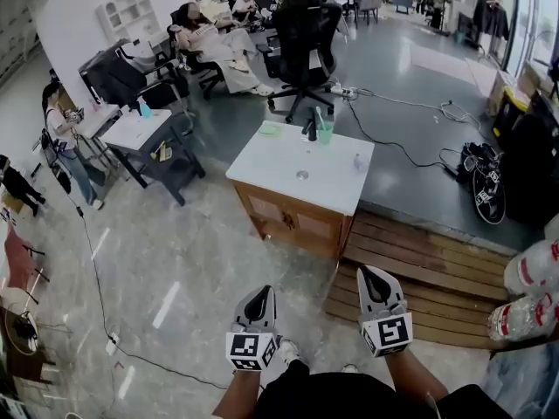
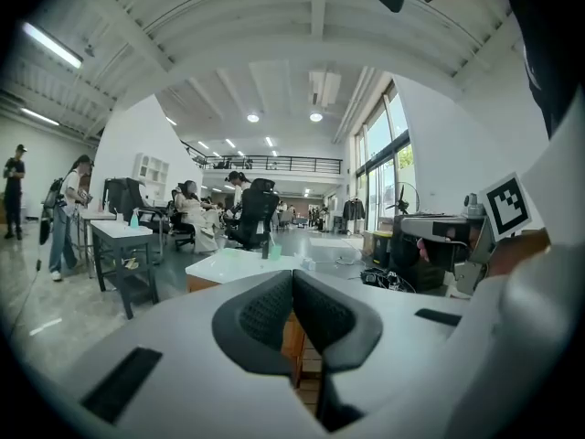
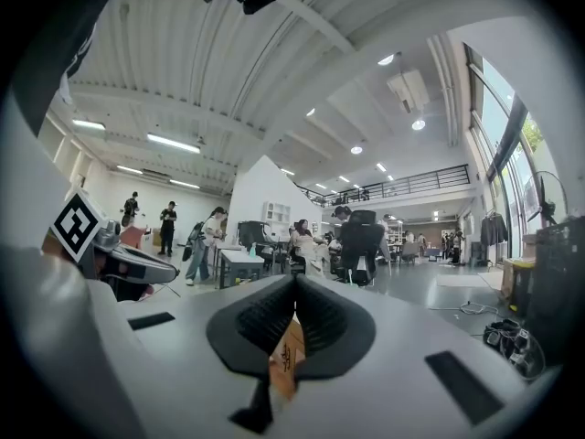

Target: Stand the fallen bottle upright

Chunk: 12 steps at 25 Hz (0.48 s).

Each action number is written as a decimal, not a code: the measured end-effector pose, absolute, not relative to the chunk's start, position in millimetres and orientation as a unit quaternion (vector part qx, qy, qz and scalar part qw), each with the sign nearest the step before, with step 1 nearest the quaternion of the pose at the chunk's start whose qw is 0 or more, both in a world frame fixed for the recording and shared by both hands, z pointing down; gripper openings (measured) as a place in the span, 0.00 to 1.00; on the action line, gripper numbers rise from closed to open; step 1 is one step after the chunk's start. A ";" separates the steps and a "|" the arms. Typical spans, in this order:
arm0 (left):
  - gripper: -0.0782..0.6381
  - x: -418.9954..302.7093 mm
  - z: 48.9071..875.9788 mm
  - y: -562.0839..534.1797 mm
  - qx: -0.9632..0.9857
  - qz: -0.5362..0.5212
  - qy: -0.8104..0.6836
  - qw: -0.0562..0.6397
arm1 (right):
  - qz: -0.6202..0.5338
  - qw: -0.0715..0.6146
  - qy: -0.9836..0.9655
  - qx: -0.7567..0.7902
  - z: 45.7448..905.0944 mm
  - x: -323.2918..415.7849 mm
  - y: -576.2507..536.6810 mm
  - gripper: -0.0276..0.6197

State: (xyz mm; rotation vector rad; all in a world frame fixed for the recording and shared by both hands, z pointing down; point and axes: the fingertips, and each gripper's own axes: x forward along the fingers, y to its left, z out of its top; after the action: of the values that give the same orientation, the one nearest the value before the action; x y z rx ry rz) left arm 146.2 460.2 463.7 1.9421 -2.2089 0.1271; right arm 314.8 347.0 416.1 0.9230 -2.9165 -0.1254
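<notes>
A small clear bottle (image 1: pixel 360 162) lies on its side near the right edge of the white-topped wooden cabinet (image 1: pixel 288 180), in the middle of the head view. Both grippers hover over the floor well short of the cabinet. My left gripper (image 1: pixel 260 298) is shut with nothing in it, and my right gripper (image 1: pixel 374 279) beside it is also shut and empty. In the left gripper view the pads meet (image 2: pixel 292 280); the cabinet top (image 2: pixel 233 265) and the bottle (image 2: pixel 308 263) lie ahead. In the right gripper view the jaws (image 3: pixel 294 286) are closed, with the cabinet's wood showing below them.
On the cabinet stand a green cup (image 1: pixel 325 133), a black item (image 1: pixel 310 130) and a pale green pad (image 1: pixel 269 129). A wooden step (image 1: pixel 419 273) lies right of it, with packed water bottles (image 1: pixel 528 297). A black office chair (image 1: pixel 306 24), a grey desk (image 1: pixel 144 136), floor cables (image 1: pixel 410 151) and seated people are behind.
</notes>
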 end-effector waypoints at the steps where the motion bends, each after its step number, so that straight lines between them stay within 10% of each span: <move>1: 0.14 135.9 463.5 457.7 0.661 0.044 -0.743 0.099 | -0.041 0.041 -0.951 0.305 416.2 304.0 345.5 0.07; 12: 0.13 14.9 473.3 446.6 0.696 0.051 -0.710 0.096 | -0.032 0.053 -0.937 0.344 428.7 184.9 345.3 0.07</move>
State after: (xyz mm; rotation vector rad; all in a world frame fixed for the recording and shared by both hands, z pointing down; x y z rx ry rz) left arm 14.9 446.6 473.3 2.0621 -2.1026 0.1520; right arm 184.9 345.3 428.7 1.0464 -2.8486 -0.0961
